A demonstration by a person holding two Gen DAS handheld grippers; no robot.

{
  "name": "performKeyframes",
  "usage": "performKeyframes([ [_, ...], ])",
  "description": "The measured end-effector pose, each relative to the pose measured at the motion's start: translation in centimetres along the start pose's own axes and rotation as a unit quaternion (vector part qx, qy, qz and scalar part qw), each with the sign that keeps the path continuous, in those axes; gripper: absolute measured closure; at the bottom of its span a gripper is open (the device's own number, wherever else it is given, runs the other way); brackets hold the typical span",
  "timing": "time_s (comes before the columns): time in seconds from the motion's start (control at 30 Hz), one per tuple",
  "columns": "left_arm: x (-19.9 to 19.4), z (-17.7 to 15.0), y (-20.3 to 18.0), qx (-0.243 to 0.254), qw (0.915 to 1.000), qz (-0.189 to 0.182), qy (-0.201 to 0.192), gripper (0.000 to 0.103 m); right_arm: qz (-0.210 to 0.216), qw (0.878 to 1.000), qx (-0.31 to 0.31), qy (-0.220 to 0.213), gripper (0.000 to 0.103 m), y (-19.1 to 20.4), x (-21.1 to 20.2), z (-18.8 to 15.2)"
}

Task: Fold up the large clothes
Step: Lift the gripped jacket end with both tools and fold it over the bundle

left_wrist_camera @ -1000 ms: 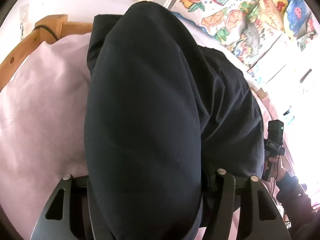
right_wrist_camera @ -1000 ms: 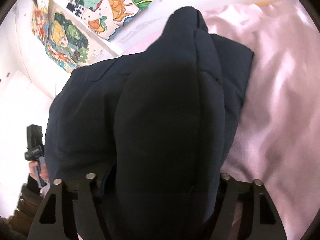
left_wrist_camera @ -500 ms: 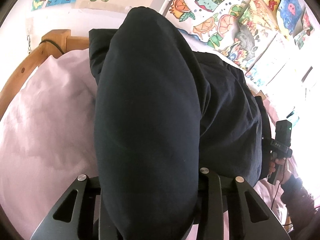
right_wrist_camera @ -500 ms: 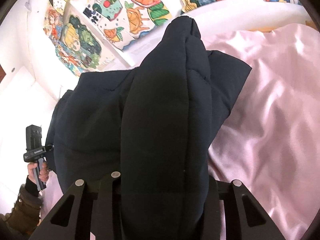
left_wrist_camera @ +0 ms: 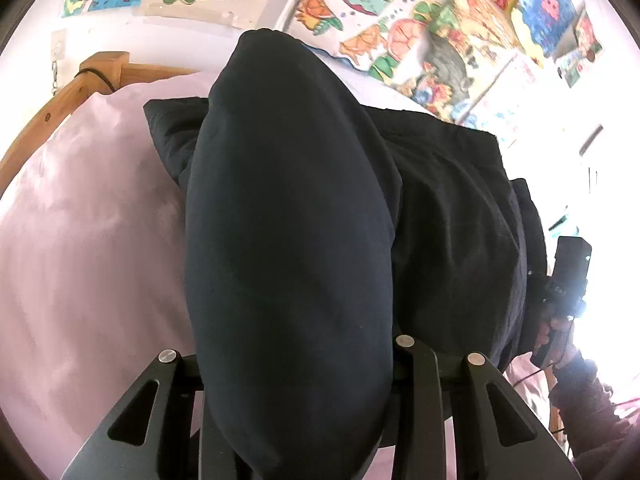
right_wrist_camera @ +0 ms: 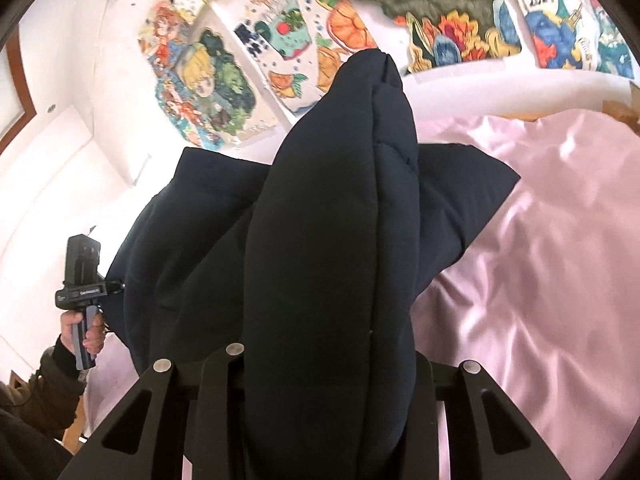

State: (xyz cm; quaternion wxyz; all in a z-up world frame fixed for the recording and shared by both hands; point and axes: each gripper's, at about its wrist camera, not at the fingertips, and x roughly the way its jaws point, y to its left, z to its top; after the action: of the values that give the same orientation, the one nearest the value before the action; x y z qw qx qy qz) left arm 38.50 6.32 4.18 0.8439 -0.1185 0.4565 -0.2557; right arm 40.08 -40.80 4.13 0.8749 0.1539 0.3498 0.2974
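A large dark navy padded jacket [left_wrist_camera: 288, 240] fills the middle of the left wrist view and hangs over a pink bedsheet [left_wrist_camera: 88, 248]. My left gripper [left_wrist_camera: 296, 360] is shut on a thick fold of it, and the fingertips are hidden by the cloth. In the right wrist view the same jacket [right_wrist_camera: 332, 240] bulges up between the jaws of my right gripper [right_wrist_camera: 328, 356], which is shut on another fold. Each gripper shows in the other's view, the right one [left_wrist_camera: 568, 280] at the jacket's right edge and the left one [right_wrist_camera: 82, 280] at its left edge.
The pink sheet [right_wrist_camera: 540, 280] covers a bed with a wooden frame [left_wrist_camera: 60, 100] at the far left. A white wall with colourful drawings [right_wrist_camera: 280, 32] stands behind the bed. The person's sleeve [right_wrist_camera: 36, 392] shows at the lower left.
Both grippers have lifted and tilted up with the jacket; more wall and drawings show at the top, and the jacket's lower part has come further off the sheet.
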Motion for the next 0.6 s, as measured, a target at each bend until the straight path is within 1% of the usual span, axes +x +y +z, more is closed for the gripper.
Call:
performKeyframes([
  [0.23, -3.1, -2.9, -1.8, -0.013, 0.9992, -0.018, 0.032, 0.075, -0.019, 0.999, 0.018, 0.018, 0.071, 3.1, -4.0, -3.1],
  [0.4, -6.3, -5.0, -3.1, -0.016, 0.9991, -0.011, 0.039, 0.075, -0.017, 0.999, 0.016, 0.024, 0.071, 6.2, -6.7, -4.7],
  [0.5, -7.7, -6.0, -3.4, -0.011, 0.9996, -0.01, 0.026, 0.075, -0.006, 1.0, 0.016, 0.022, 0.071, 6.6, -7.2, -5.5],
  [0.6, -6.5, -6.4, -2.6, -0.012, 0.9995, -0.003, 0.028, 0.075, -0.011, 0.999, 0.026, 0.029, 0.071, 5.2, -5.8, -6.4],
])
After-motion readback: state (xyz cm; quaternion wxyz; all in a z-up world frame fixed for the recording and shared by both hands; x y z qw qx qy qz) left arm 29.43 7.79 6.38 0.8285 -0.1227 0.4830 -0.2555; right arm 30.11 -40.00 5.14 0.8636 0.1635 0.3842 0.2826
